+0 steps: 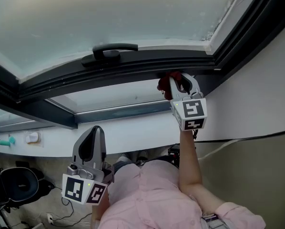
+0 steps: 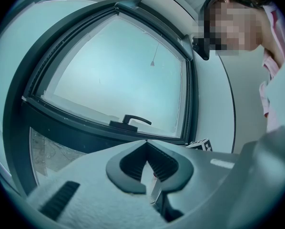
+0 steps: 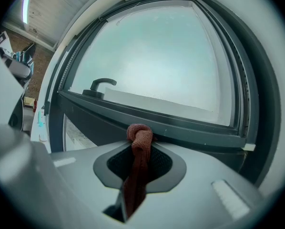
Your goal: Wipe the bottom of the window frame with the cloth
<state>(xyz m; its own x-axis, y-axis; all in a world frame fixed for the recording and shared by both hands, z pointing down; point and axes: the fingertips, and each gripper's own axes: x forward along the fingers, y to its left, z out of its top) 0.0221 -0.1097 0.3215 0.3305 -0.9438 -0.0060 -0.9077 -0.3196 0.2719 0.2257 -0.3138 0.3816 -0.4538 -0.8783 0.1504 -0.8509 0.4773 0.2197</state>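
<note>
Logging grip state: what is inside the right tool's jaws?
A red-brown cloth, clamped by the right tool, knotted end poking out near the window frame. Its tail is hidden lower down between the jaws.

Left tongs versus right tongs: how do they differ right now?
The right tongs are shut on the red-brown cloth; the left tongs are shut with nothing between them. The right tongs are up at the bottom of the window frame, with the cloth at it; the left tongs hang low near the person's chest, apart from the frame. Both point toward the window.
</note>
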